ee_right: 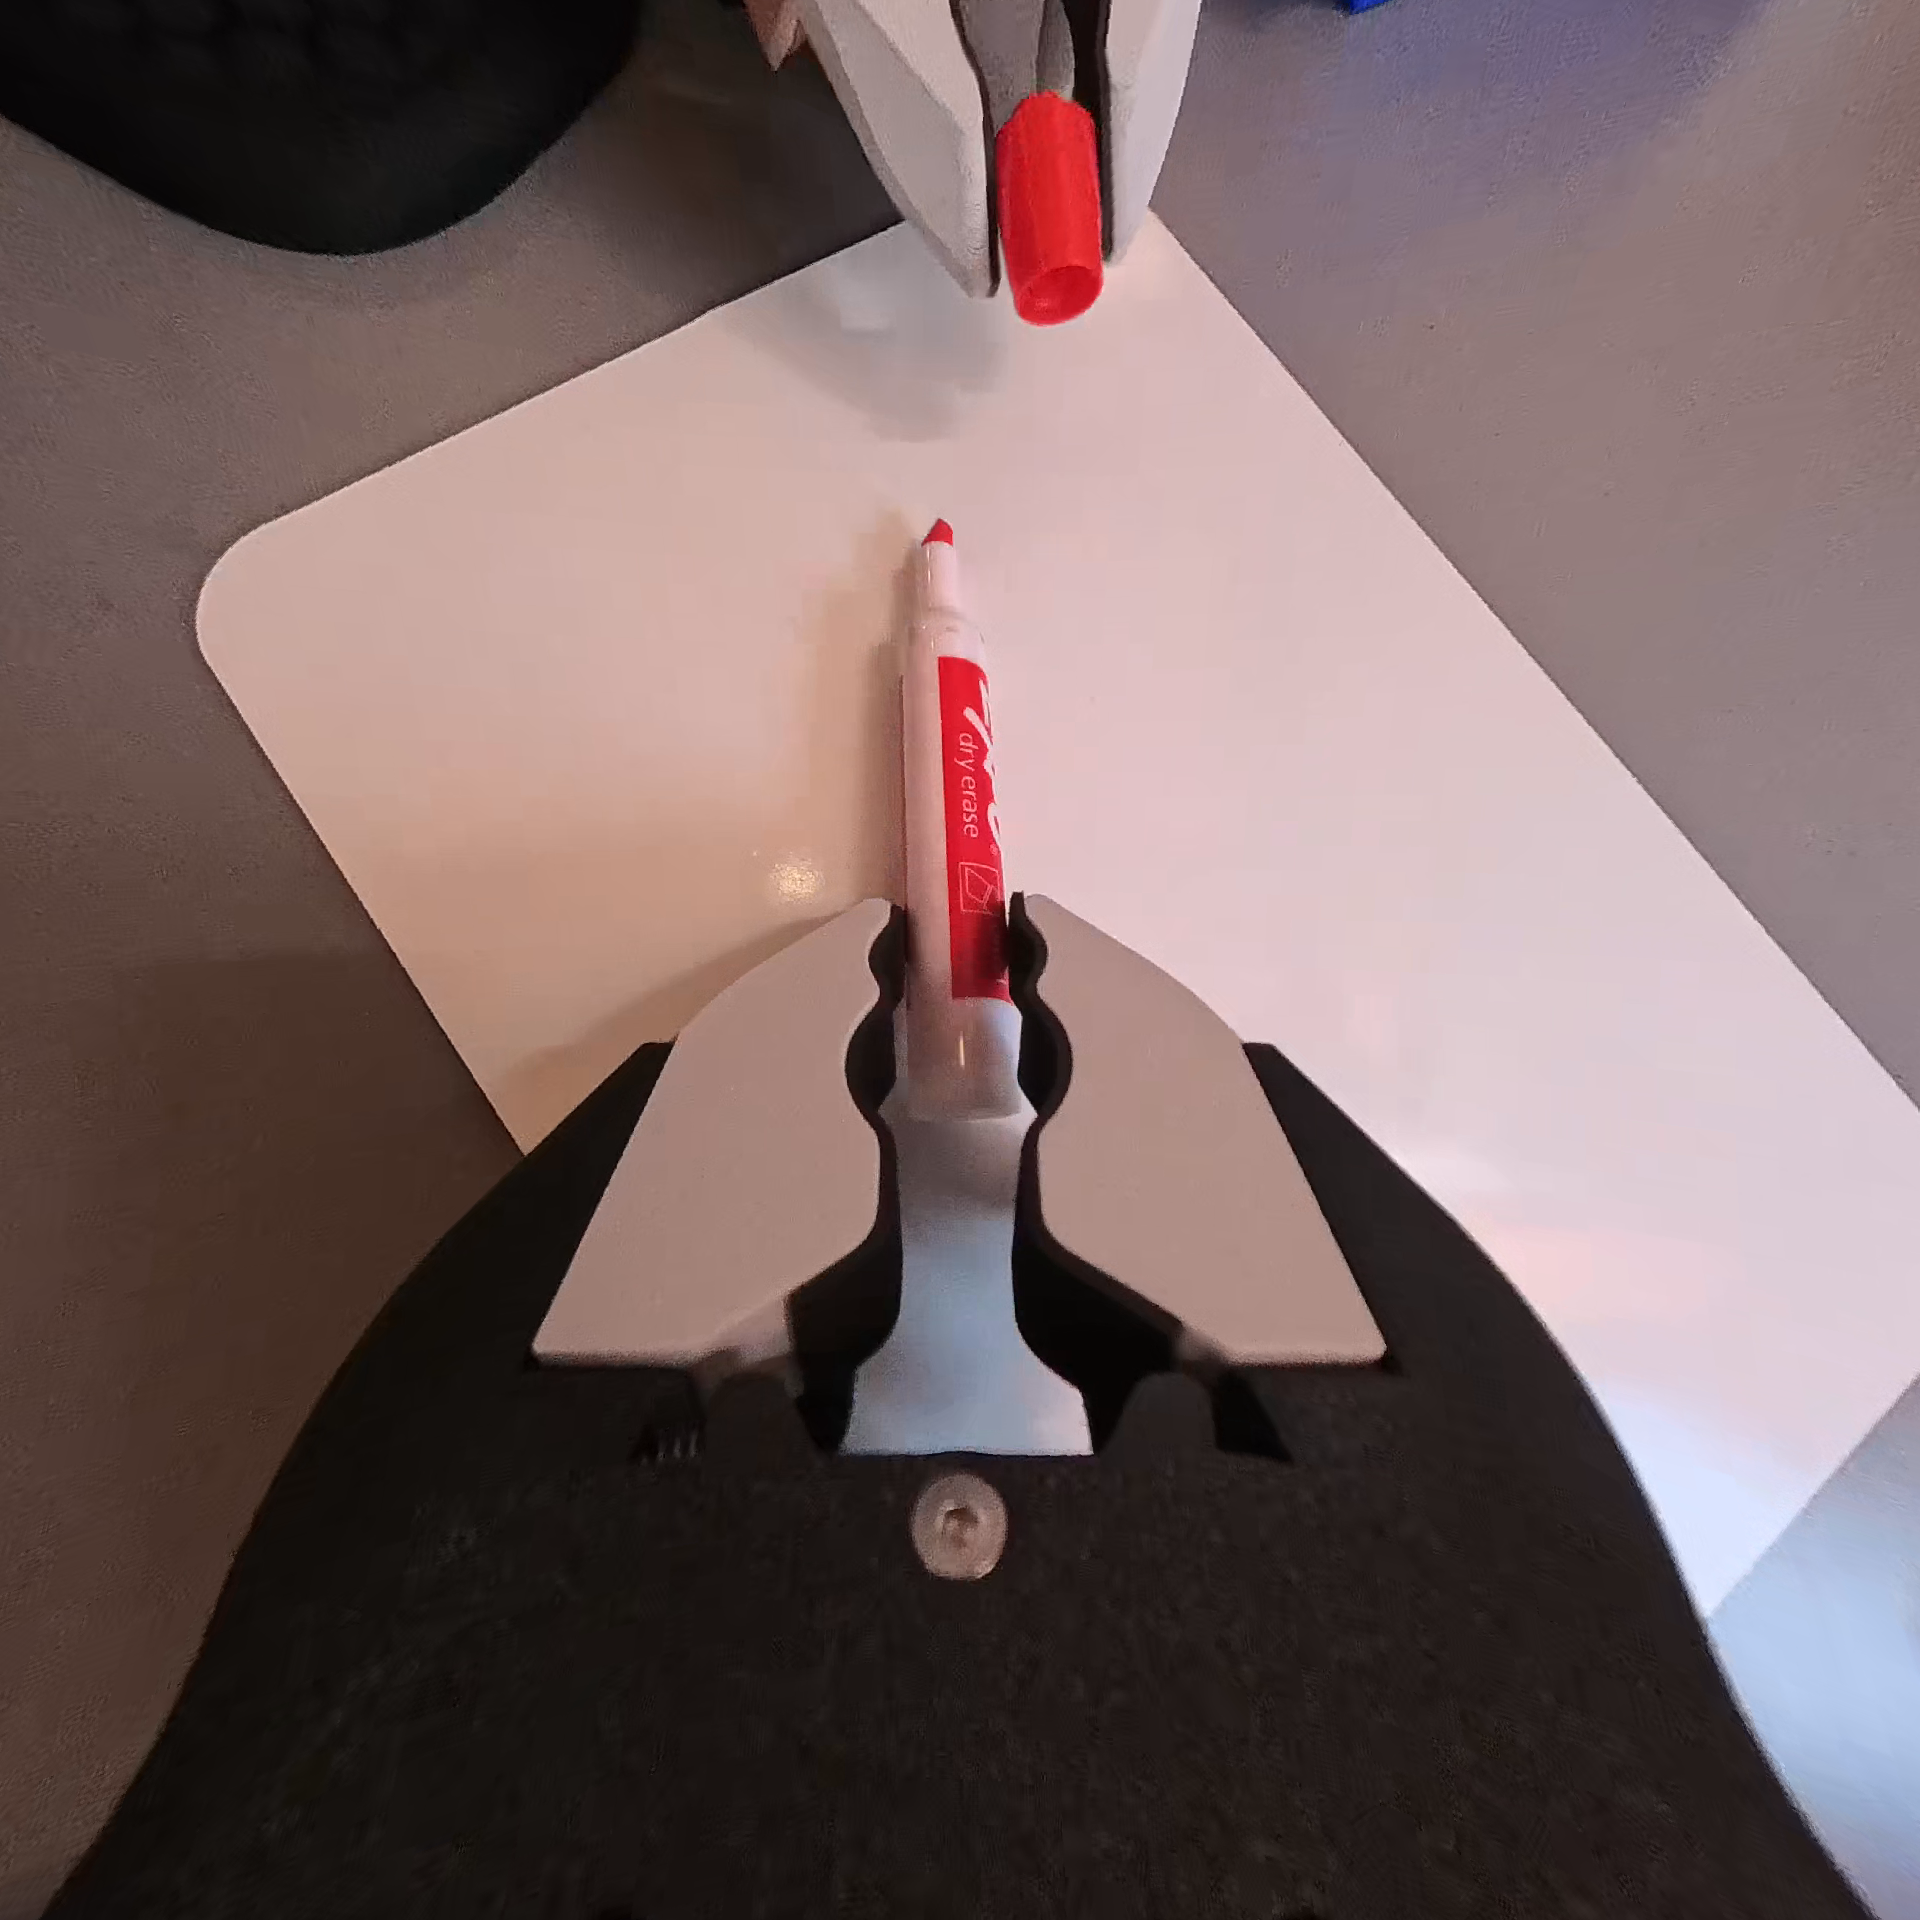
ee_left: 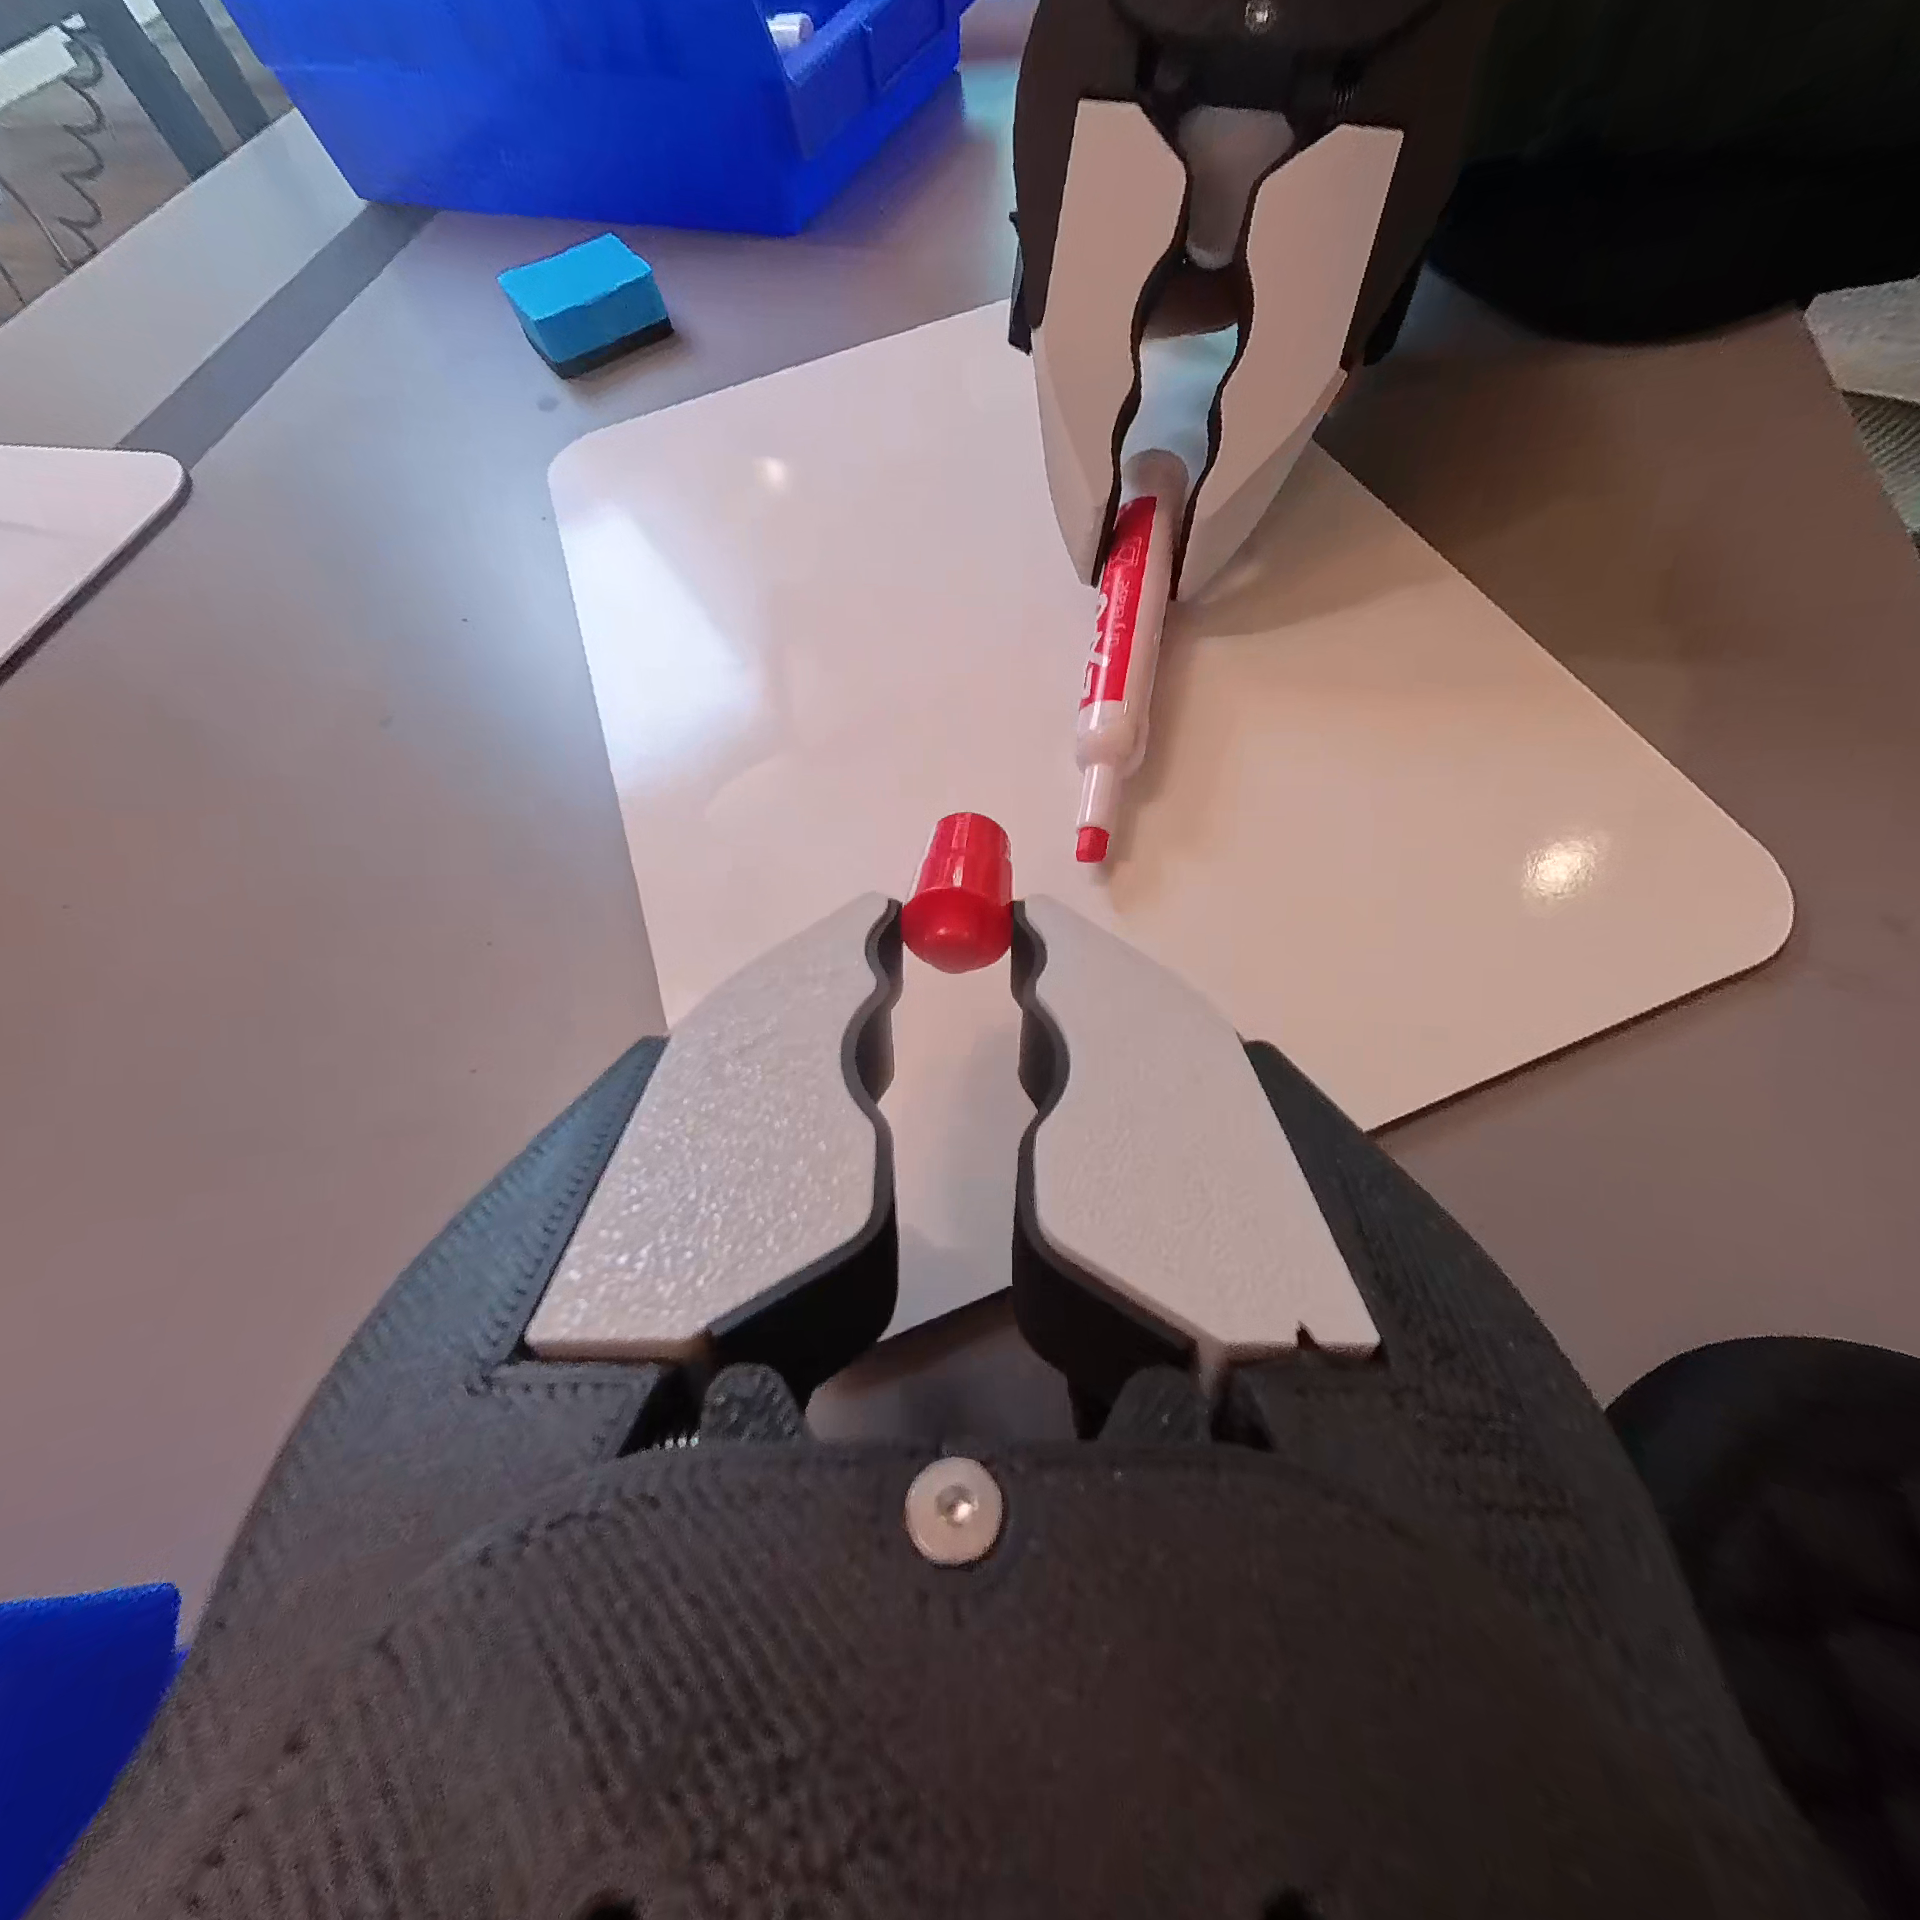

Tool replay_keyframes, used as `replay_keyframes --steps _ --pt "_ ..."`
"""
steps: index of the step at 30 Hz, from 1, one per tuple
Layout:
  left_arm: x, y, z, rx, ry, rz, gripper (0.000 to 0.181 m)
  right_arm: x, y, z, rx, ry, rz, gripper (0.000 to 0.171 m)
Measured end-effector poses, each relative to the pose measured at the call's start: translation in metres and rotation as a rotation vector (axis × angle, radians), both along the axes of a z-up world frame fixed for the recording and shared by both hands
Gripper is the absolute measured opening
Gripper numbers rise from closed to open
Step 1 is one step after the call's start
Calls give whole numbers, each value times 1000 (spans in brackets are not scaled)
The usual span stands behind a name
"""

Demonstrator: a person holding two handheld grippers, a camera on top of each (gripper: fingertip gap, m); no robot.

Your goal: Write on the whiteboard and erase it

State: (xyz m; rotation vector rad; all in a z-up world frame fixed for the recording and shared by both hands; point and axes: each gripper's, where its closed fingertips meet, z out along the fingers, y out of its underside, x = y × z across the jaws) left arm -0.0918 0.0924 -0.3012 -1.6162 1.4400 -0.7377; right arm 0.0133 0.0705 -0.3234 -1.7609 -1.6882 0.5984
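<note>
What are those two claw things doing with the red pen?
A person is holding two grippers. The right gripper clamps a red marker with its tip bare, pointing over the whiteboard. The left gripper pinches the marker's red cap, already pulled off. The board looks blank, so no writing shows yet. A blue eraser waits on the grey table, near a blue bin.
</note>
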Motion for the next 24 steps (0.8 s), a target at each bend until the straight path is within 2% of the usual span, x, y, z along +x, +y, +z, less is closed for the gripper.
replay_keyframes --steps 9,16,20,24 --pt "-6 -1 -13 -62 74 0 23 -2 -2 1 -2 19 11 19" --pt "-5 -2 2 -75 -1 -6 35 -6 -3 7 -14 66 10 19" --pt "7 -17 15 -52 -67 -70 36 -12 -3 13 2 94 7 19" --pt "19 -34 6 16 -6 -129 39 -28 -11 18 45 93 33 19"
